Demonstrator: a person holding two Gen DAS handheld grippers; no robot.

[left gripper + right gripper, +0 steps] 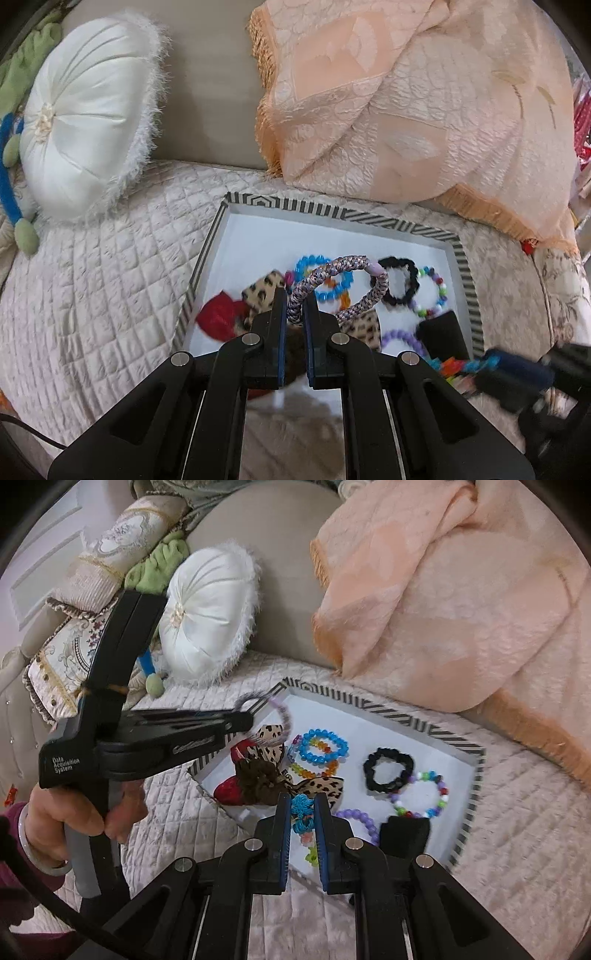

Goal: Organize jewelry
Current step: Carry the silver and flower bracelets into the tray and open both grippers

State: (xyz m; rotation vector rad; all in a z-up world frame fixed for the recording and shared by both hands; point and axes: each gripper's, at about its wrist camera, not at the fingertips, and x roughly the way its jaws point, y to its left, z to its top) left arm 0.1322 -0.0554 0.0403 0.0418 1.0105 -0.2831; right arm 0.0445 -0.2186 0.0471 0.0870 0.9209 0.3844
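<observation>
A white tray (258,229) with a striped rim lies on the quilted sofa seat and holds several hair ties and bead bracelets. My left gripper (294,301) is shut on a braided lilac-grey hair tie (347,266), held above the tray's left part; it shows blurred in the right wrist view (273,709). My right gripper (302,805) is shut on a multicoloured flower-bead bracelet (301,814) over the tray's near edge (458,845). In the tray lie a blue bead bracelet (323,747), a black scrunchie (388,771), a mixed-colour bead bracelet (424,794), a purple bead bracelet (358,819) and a leopard bow (321,788).
A round white cushion (85,118) leans at the back left. A peach blanket (424,103) hangs over the backrest right behind the tray. A red item (231,792) and a brown scrunchie (258,781) sit at the tray's left. A black block (404,834) sits at its near side.
</observation>
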